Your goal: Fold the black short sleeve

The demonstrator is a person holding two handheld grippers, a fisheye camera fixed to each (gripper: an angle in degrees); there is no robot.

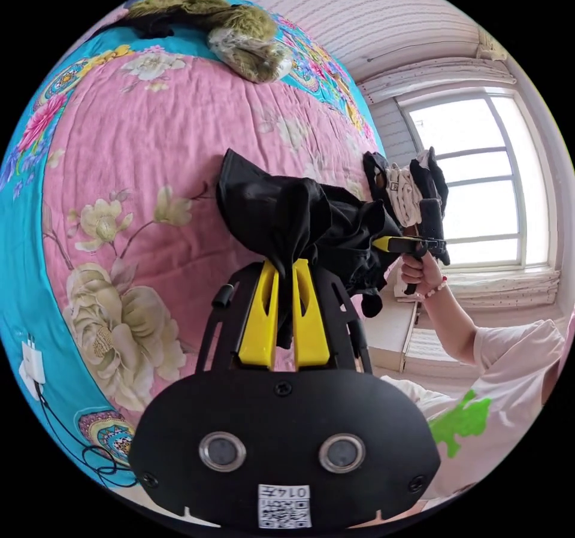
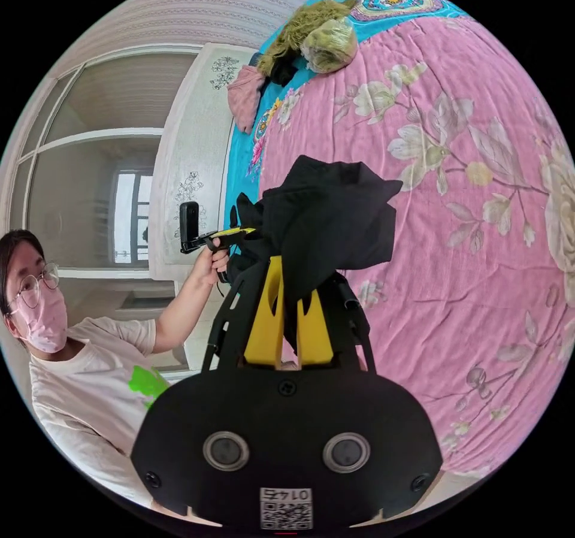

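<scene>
Both grippers pinch the black short sleeve (image 1: pixel 299 214), bunched and lifted above the pink floral quilt (image 1: pixel 150 160). The left gripper (image 1: pixel 286 274) has jaws pressed together on cloth; so has the right gripper (image 2: pixel 293 298). The bunching hides the garment's shape.

A bed is covered by a pink floral quilt with a turquoise border (image 1: pixel 179 142); daylight is let in by a big white-framed window (image 1: pixel 479 178).
</scene>
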